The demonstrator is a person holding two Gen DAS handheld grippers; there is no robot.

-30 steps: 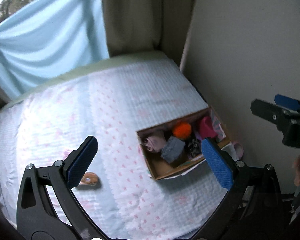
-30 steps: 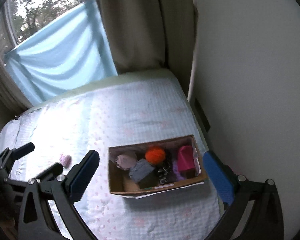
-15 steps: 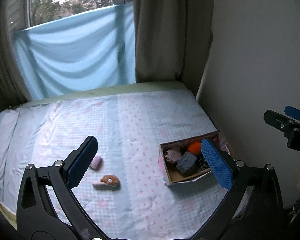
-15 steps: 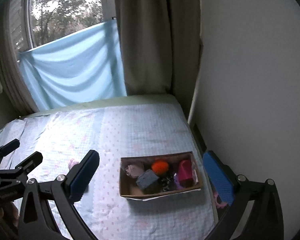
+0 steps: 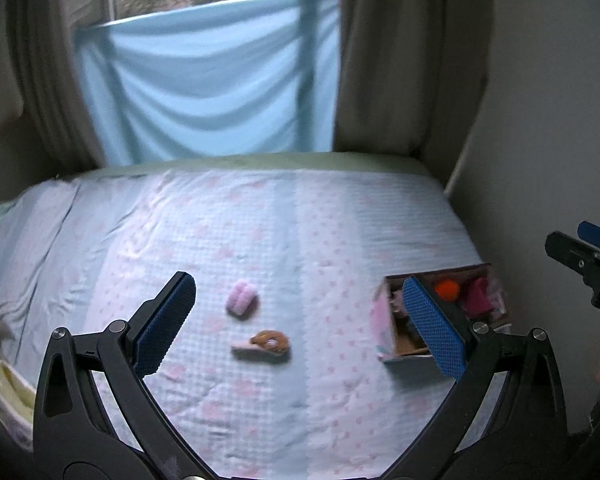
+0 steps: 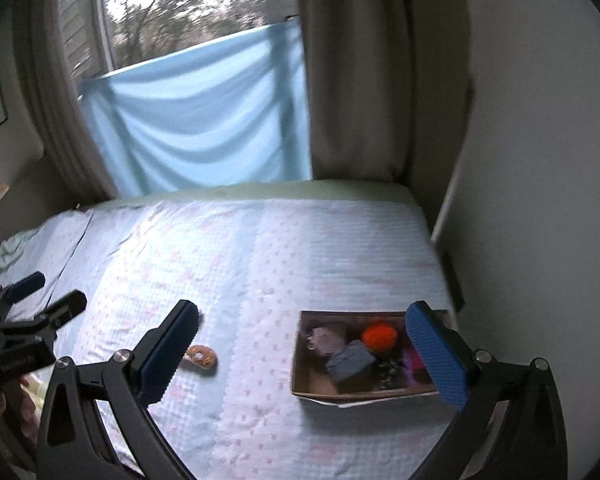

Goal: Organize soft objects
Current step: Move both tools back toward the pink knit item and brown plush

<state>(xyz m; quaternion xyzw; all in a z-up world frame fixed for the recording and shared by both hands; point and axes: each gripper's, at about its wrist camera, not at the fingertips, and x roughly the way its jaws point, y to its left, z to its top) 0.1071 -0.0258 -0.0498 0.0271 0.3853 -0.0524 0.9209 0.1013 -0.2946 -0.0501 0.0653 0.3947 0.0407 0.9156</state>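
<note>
Left wrist view
Left claw [image 5: 298,322]: its two blue pads are far apart and hold nothing. It hangs above the bed.
Bed [image 5: 340,216]: it has a light sheet with small pink marks.
Pink soft toy [image 5: 242,299]: it lies on the bed, between the two pads in the picture.
Brown donut toy [image 5: 269,341]: it lies just in front of the pink soft toy, a bit apart from it.
Cardboard box [image 5: 384,320]: it sits at the right side of the bed, near the wall. The right pad hides part of it.
Orange ball [image 5: 447,289]: it is inside the box, next to a dark pink thing.
Right claw [image 5: 580,254]: only its tips show at the right edge, a little apart.

Right wrist view
Right claw [image 6: 300,344]: its blue pads are far apart and hold nothing.
Cardboard box [image 6: 312,384]: it is open on top. An orange ball [image 6: 379,335], a grey soft thing [image 6: 350,364] and a pale pink soft thing [image 6: 325,339] lie inside.
Brown donut toy [image 6: 201,356]: it lies on the bed, left of the box, partly behind the left pad.
Left claw [image 6: 40,300]: it shows at the left edge, tips apart.
Blue cloth [image 6: 196,120]: it hangs across the window behind the bed.
</note>
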